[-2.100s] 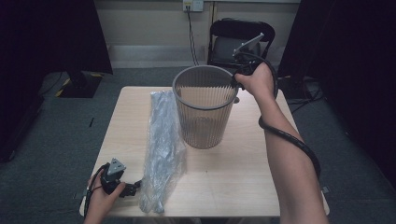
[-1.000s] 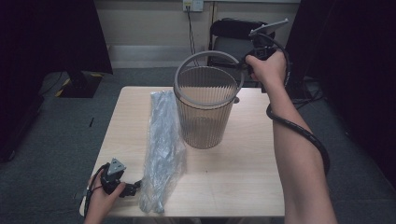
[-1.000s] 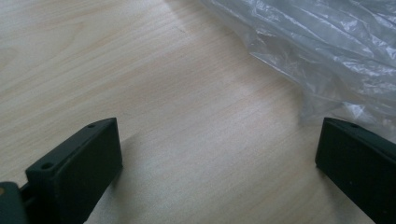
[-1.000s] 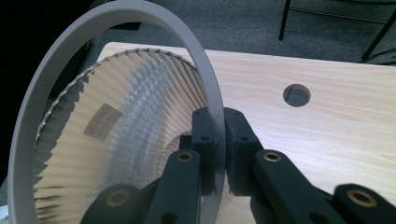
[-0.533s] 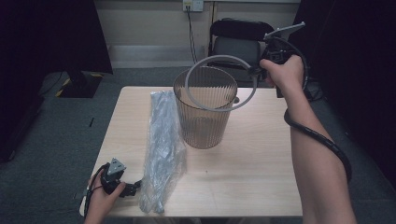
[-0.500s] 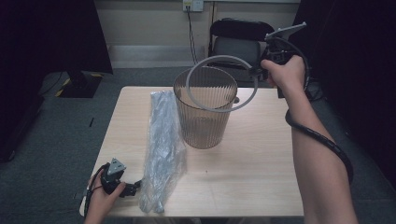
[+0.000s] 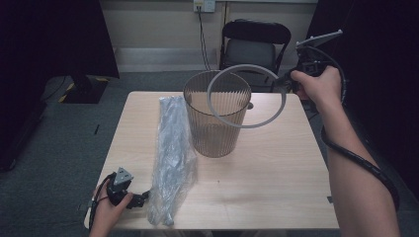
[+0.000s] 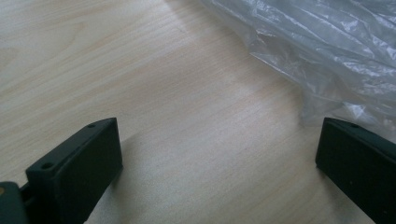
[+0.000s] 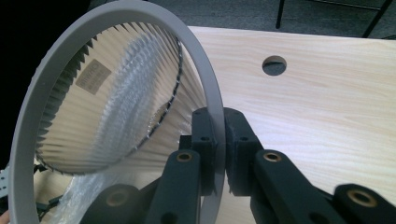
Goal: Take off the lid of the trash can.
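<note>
Right gripper (image 7: pixel 285 79) clamps a grey ring (image 7: pixel 246 97) above the ribbed bin (image 7: pixel 216 118); left gripper (image 8: pixel 219 158), jaws wide and empty, rests beside the plastic bag (image 7: pixel 172 148) on the table (image 7: pixel 276 168).

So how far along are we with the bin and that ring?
Done: the grey ring is off the ribbed bin, which stands on the table with no liner in it. In hand: the right gripper is shut on the ring's rim and holds it in the air, above the bin and to its right. Left, probably: the clear plastic bag lies flat beside the bin, and the left gripper, open, rests next to it.
</note>
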{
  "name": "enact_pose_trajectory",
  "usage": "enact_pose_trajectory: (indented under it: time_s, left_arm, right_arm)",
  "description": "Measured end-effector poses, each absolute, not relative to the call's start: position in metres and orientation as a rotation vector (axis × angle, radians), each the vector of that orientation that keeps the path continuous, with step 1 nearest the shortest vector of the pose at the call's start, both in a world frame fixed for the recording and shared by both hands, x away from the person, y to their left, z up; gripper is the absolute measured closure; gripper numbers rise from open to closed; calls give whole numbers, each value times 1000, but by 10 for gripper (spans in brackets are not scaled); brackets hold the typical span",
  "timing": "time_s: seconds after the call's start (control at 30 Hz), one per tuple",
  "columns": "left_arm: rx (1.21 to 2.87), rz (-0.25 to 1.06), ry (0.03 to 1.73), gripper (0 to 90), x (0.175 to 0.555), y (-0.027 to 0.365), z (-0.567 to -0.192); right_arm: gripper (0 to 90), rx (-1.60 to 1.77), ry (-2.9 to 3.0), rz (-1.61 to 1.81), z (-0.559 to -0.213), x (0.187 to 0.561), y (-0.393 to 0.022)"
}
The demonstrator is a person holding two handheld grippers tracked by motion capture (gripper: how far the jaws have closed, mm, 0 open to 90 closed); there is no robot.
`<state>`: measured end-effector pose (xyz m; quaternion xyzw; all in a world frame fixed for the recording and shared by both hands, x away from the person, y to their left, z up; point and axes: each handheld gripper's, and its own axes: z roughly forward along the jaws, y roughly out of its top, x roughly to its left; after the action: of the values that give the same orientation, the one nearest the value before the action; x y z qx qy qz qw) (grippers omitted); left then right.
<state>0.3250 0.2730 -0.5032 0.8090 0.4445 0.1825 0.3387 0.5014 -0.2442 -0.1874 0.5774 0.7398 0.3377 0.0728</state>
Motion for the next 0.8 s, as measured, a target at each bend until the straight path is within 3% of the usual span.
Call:
enact_pose_trajectory:
  time_s: [0.8]
  left_arm:
    - [2104, 482, 1166, 0, 325, 272, -503]
  right_arm:
    - [841, 1764, 2205, 1043, -197, 461, -287]
